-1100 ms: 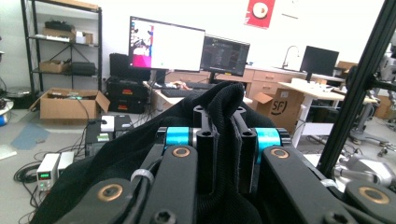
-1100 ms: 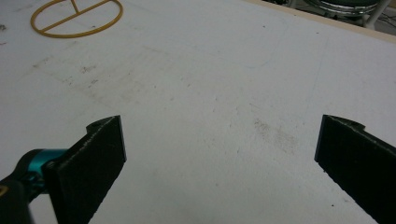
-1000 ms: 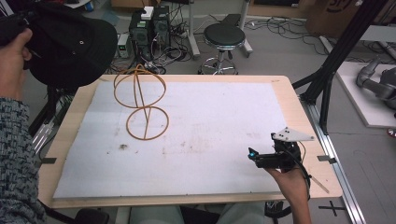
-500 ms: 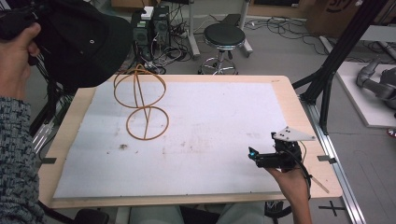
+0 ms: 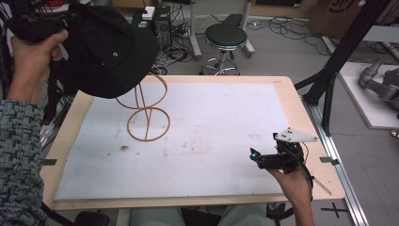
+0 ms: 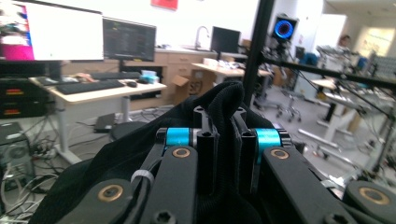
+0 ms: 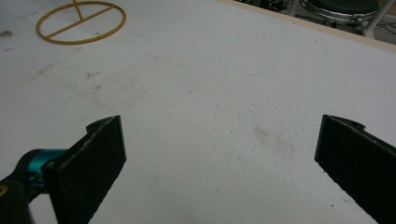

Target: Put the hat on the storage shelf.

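Workshop setting, as we log it: a wooden tabletop (image 5: 301,117) carrying a white sheet (image 5: 221,127) with faint smudges, a black round stool (image 5: 226,35) on the floor beyond its far edge, cables and equipment behind, and black frame struts to the right.

Item one: black cap (image 5: 113,49). We find it held up above the far-left corner of the tabletop, crown toward the camera, a small eyelet showing. It hangs in front of the upper part of the wire stand. In the left gripper view its black fabric (image 6: 224,100) bunches up between the two jaws.

Item two: left gripper (image 6: 223,140). We record its jaws as clenched on the cap fabric, closed tight against it. In the high view the left hand (image 5: 33,61) grips it at the upper left, sleeve in a speckled knit.

Item three: yellow wire stand (image 5: 148,123). We note a flat ring base on the white sheet, left of centre, with an upright stem and a second ring above, partly hidden by the cap. Its base ring (image 7: 80,21) appears far off in the right gripper view.

Item four: right gripper (image 5: 256,155). We see it held low near the front right of the tabletop, jaws spread wide, nothing between them, the right hand (image 5: 294,181) beneath it.
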Demonstrator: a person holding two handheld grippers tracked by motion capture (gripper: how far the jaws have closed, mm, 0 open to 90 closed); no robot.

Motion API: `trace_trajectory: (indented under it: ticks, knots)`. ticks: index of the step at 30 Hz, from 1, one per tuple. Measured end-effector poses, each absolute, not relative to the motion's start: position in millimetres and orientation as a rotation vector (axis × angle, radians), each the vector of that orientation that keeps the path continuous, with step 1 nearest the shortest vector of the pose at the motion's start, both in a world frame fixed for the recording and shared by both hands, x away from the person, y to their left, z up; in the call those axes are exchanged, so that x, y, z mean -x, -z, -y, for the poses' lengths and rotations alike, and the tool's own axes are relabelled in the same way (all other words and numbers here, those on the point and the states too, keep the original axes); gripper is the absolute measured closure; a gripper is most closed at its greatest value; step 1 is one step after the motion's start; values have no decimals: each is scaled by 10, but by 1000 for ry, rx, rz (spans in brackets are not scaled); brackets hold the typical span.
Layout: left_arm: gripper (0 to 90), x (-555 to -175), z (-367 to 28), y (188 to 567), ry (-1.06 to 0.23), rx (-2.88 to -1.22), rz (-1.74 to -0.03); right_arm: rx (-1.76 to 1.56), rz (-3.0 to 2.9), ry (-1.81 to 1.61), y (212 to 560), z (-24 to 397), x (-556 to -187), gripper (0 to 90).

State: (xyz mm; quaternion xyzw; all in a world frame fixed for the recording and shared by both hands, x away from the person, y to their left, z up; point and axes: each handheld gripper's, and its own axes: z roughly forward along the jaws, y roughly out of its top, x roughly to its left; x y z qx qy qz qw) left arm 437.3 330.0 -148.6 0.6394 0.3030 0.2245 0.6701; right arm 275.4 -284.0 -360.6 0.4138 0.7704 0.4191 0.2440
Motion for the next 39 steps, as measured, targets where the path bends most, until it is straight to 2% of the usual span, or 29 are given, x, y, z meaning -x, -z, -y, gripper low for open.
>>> trace_trajectory:
  ticks: [18,26,39]
  knots:
    - [832,-4352,-2785,1798,-431,-1612,-638,-1134,-2100,-1148,3607,2867,-2754,14]
    - [831,-4340,-2585,1964,-444,-1701,-641,-1138,-2102,-1150,3606,2859,-2752,14]
    - [822,-4321,-2431,2190,-439,-1769,-648,-1137,-2100,-1152,3608,2873,-2755,14]
